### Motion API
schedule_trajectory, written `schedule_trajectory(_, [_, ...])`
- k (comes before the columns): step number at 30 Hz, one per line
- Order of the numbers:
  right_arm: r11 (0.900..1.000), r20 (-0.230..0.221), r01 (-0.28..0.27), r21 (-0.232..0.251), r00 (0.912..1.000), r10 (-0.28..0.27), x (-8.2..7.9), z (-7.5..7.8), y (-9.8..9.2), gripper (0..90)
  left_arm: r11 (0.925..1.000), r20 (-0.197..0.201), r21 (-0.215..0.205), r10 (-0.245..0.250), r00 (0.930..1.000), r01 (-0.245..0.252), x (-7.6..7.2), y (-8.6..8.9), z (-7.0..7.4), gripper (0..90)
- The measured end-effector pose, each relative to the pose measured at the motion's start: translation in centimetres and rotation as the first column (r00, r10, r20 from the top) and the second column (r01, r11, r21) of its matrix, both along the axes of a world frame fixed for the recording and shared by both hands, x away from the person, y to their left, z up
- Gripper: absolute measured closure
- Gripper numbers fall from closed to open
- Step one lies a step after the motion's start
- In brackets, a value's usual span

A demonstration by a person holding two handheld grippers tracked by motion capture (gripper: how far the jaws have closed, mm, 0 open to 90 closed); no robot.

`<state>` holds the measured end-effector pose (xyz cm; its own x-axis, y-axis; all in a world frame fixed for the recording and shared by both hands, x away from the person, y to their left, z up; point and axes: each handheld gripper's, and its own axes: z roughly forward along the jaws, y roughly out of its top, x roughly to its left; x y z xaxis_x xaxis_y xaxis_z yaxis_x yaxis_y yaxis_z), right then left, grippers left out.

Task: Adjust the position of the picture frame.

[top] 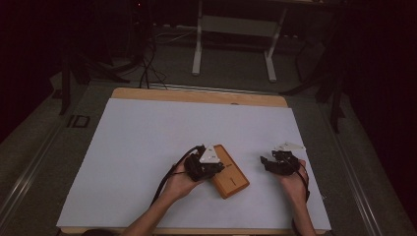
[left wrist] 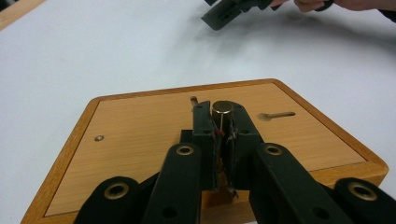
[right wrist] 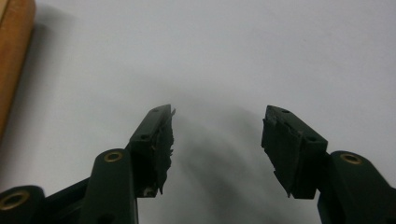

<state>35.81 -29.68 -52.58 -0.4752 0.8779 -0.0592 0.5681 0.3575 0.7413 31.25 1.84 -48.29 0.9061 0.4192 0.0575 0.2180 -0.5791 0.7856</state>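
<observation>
A flat wooden board lies near the front of the white table top. My left gripper hovers over the board's near-left part. In the left gripper view its jaws are shut on a short brass-coloured metal peg, held upright just above the board. The board face has a small slot and a tiny round hole. My right gripper rests right of the board, open, with only bare white surface between its fingers.
The board's edge lies at the far left of the right gripper view. The right gripper and its hand are beyond the board in the left gripper view. Behind the table stand a white frame and cables on a dark floor.
</observation>
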Motion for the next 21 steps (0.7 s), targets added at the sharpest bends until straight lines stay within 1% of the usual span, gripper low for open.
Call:
schedule_trajectory(3, [1.0,0.001,0.0,0.001,1.0,0.0,0.0,0.0,0.1,42.5,0.9999,-0.016,-0.009,-0.014,0.9998,0.013,0.0,0.9,0.0,84.8])
schedule_trajectory(5, [1.0,0.0,-0.001,-0.001,1.0,0.001,0.0,0.0,0.1,42.5,0.9999,-0.027,-0.008,-0.014,0.9995,0.014,0.1,1.7,-0.2,84.8])
schedule_trajectory(8, [1.0,0.005,-0.003,-0.004,1.0,0.004,-0.1,0.0,0.3,42.4,1.0,-0.047,-0.008,0.006,0.9989,-0.006,0.4,2.9,-0.5,84.8])
schedule_trajectory(13, [1.0,0.006,-0.025,-0.013,0.9997,0.025,-0.2,-0.1,1.0,42.5,0.9983,-0.051,0.005,0.059,0.997,-0.059,1.0,4.2,-0.9,84.7])
schedule_trajectory(15, [0.999,0.016,-0.041,-0.012,0.999,0.041,-0.4,-0.1,1.6,43.8,0.9967,-0.048,0.006,0.081,0.9955,-0.081,1.3,4.5,-1.1,84.7])
schedule_trajectory(16, [0.999,0.018,-0.053,-0.01,0.9984,0.053,-0.5,0.0,2.0,44.4,0.9954,-0.047,0.01,0.095,0.9943,-0.095,1.4,4.6,-1.1,84.6])
schedule_trajectory(18, [0.996,0.026,-0.091,0.013,0.9955,0.091,-0.8,0.0,3.0,46.8,0.9932,-0.046,0.012,0.116,0.9922,-0.115,1.6,4.8,-1.2,84.6])
schedule_trajectory(19, [0.994,0.026,-0.108,0.022,0.9939,0.107,-1.0,0.0,3.4,49.7,0.9913,-0.047,0.011,0.131,0.9902,-0.131,1.8,4.9,-1.3,84.6])
schedule_trajectory(20, [0.989,0.03,-0.148,0.025,0.9886,0.147,-1.2,0.0,4.2,54.8,0.9898,-0.049,0.013,0.143,0.9886,-0.142,1.9,4.9,-1.4,84.5])
schedule_trajectory(21, [0.983,0.028,-0.181,0.033,0.9832,0.18,-1.4,0.0,4.7,61.8,0.9883,-0.05,0.014,0.152,0.9871,-0.152,2.0,5.0,-1.4,84.5])
